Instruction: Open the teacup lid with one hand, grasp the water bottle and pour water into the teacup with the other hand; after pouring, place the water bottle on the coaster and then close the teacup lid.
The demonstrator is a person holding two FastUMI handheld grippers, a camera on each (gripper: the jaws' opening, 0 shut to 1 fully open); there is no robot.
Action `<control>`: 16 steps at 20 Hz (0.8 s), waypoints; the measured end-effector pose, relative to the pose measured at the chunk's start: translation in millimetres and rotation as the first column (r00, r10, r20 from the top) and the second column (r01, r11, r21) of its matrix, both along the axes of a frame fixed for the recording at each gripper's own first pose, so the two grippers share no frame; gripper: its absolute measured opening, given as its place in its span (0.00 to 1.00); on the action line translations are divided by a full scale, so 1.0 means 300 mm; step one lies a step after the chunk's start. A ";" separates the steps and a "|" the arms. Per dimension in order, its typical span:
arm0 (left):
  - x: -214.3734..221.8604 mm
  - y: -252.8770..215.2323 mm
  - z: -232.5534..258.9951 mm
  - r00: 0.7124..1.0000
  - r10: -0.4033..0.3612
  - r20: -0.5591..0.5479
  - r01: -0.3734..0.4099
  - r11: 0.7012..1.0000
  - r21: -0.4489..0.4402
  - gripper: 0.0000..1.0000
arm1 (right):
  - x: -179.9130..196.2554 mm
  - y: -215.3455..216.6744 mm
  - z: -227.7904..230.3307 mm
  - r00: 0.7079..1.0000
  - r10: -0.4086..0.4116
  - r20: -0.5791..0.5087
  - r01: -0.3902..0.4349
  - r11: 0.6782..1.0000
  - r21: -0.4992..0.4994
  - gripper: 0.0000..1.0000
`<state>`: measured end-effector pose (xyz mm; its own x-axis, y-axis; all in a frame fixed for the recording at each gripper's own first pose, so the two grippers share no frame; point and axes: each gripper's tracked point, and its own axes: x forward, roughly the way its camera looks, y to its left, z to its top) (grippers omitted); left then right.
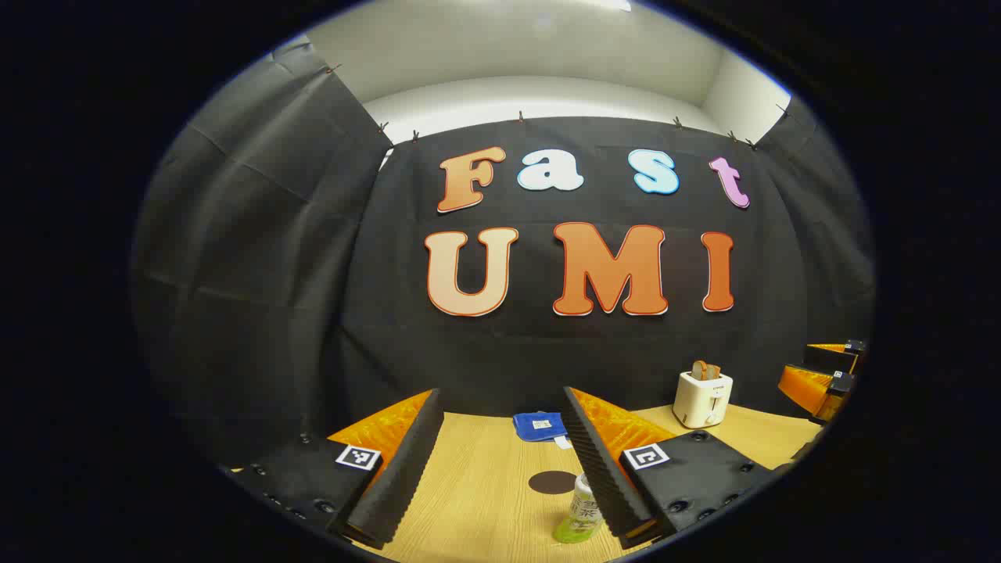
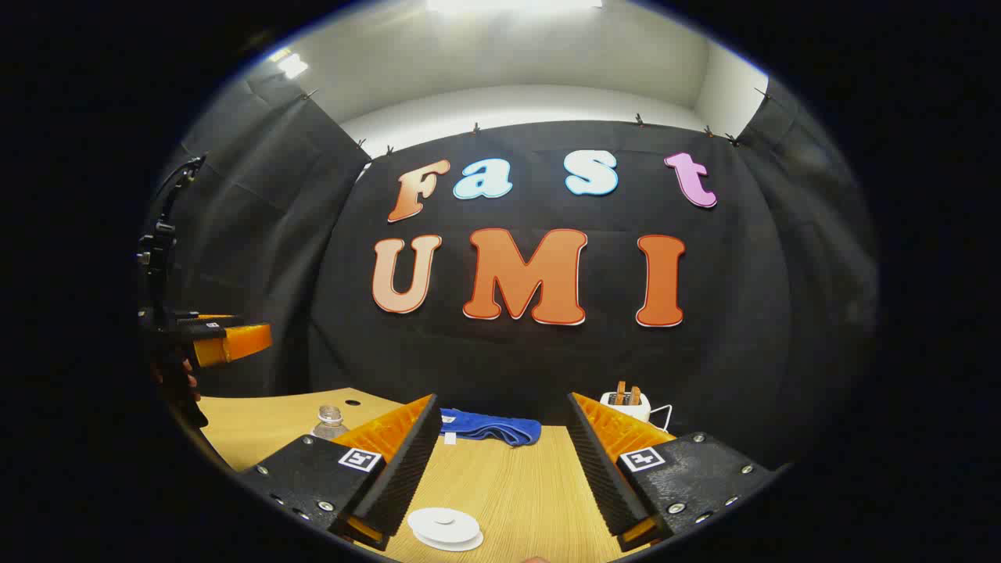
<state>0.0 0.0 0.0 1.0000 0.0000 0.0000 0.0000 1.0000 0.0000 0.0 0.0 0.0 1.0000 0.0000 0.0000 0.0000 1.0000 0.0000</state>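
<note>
In the left gripper view my left gripper [image 1: 500, 392] stands open over the wooden table [image 1: 477, 493]. The water bottle [image 1: 579, 512], clear with a green label, stands upright low in the gap, close to the right finger [image 1: 598, 461]. A dark round coaster [image 1: 552, 482] lies just beyond it. My right gripper [image 2: 502, 399] is open too. The white teacup lid [image 2: 444, 526] sits low between its fingers, nearer the left one, with the cup hidden beneath. The bottle's top [image 2: 329, 422] peeks over the left finger.
A blue cloth [image 1: 539, 426] lies at the table's back edge by the black wall. A white toaster [image 1: 702, 397] with bread stands at the back right. The other gripper [image 2: 227, 344], held by a hand, hovers at the left of the right gripper view.
</note>
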 end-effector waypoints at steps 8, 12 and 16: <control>0.011 0.023 -0.017 1.000 0.004 -0.002 -0.004 1.000 0.007 0.96 | 0.039 0.035 -0.045 0.999 0.024 -0.028 -0.024 1.000 -0.002 0.95; 0.012 0.034 0.002 1.000 0.008 0.008 -0.008 1.000 0.018 0.96 | 0.047 0.042 -0.015 0.999 0.033 -0.010 -0.033 0.999 0.007 0.95; 0.008 0.022 -0.004 1.000 0.000 0.010 0.000 0.999 0.033 0.96 | 0.050 0.039 -0.042 0.999 0.043 -0.032 -0.043 0.999 0.017 0.95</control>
<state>2.3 6.6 -1.2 1.0000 0.0001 0.0097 -0.0004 0.9995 0.0327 15.0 11.8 -12.6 0.9985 0.0434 -0.0323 -0.0429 0.9989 0.0169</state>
